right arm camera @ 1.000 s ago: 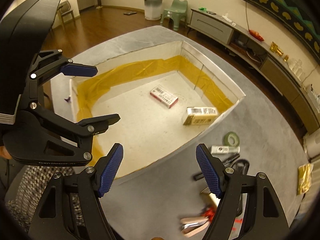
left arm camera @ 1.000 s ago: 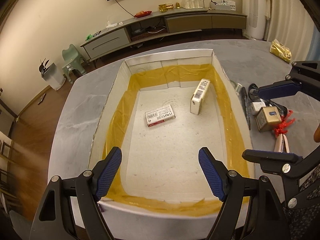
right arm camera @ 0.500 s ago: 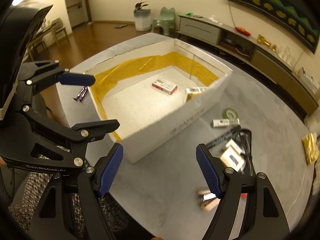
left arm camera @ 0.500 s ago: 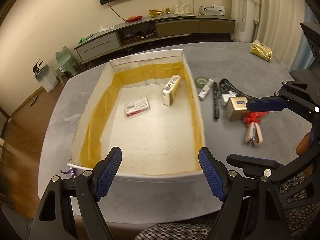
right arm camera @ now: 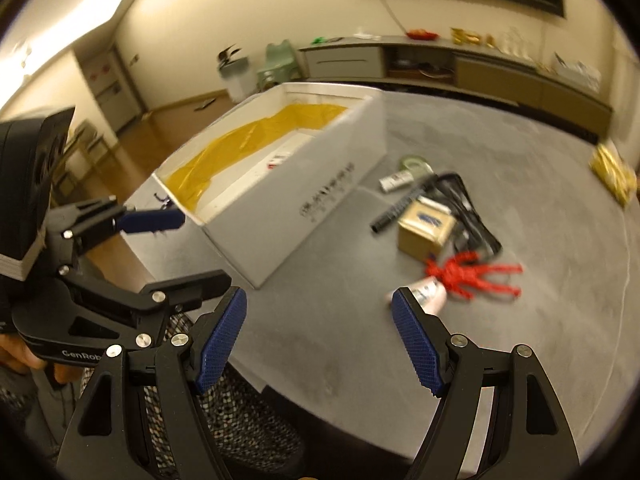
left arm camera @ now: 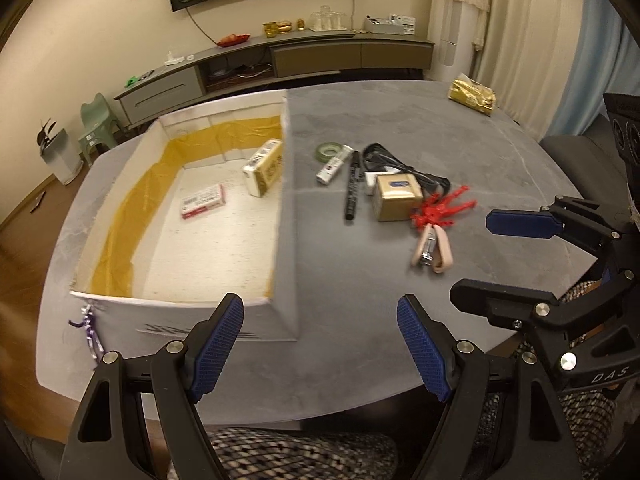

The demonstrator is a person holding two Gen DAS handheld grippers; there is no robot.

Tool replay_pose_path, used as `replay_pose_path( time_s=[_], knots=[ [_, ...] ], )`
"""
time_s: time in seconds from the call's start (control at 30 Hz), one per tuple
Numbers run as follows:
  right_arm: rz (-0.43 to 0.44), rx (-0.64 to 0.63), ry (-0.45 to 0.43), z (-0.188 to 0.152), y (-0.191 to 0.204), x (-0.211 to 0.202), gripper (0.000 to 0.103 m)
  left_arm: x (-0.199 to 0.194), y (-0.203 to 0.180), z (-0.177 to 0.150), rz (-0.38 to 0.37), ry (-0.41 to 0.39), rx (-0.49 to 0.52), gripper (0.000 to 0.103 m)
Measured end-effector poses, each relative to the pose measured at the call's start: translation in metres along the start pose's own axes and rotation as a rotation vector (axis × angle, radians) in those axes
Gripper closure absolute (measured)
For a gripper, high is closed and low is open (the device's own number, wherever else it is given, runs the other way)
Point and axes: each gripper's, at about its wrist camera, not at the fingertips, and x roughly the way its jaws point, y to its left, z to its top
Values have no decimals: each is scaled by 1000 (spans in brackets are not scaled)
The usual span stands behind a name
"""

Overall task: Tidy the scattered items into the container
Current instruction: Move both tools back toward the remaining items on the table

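Stapler (right arm camera: 430,294) lies just off my right gripper (right arm camera: 320,340), long axis away from me; both grippers' jaws wide, empty, left gripper (left arm camera: 320,344) farther.

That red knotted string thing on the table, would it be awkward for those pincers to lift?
Probably a little. The red knotted ornament looks like cord with loose strands splayed out, so it would likely flop and dangle. It seems light. Its strands lie against the gold box and the stapler, so they might snag or drag.
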Motion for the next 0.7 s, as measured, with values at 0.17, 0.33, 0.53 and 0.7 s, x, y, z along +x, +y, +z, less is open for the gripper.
replay_pose_path(
  time_s=[0.17,0.33,0.53,0.7],
  knots=[
    [-29,108,-7,-20,-34,-6,25,14,-25,0,-70,8,12,23],
    [-74,188,1,-30,-66,1,25,38,-41,3,-113,28,12,23],
    [-113,237,5,-33,-98,14,26,72,-59,12,-135,41,16,23],
    [-141,270,5,-23,-131,25,34,98,-72,21,-179,19,25,23]
  ],
)
